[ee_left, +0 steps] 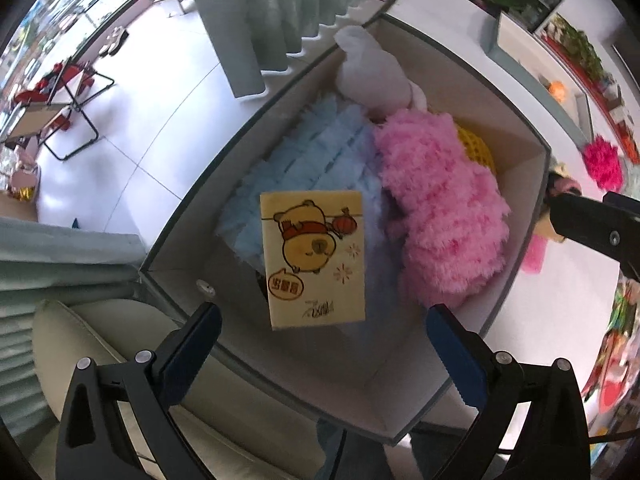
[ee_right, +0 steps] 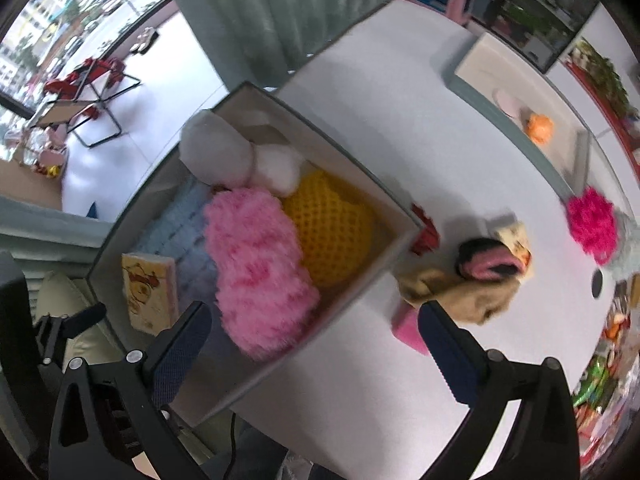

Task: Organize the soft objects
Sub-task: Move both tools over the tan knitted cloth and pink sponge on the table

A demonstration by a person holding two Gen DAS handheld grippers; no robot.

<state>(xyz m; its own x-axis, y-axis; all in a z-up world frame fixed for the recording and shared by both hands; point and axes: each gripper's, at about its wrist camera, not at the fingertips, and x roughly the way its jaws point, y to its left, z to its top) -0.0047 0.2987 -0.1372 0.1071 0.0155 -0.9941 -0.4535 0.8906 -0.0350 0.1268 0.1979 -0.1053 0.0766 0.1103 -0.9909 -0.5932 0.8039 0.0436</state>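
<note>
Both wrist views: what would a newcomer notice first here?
Probably the fluffy pink toy in the box, beside a pale blue fluffy piece and a yellow knitted thing. Next, the cartoon bear packet below the open left gripper. Outside on the white table, a tan plush toy lies near the open right gripper.

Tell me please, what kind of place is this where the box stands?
Probably a room in a home or a small shop, by a big window. A white table carries the box of soft toys, grey-green curtains hang beside it, and a folding chair stands on the tiled floor.
</note>
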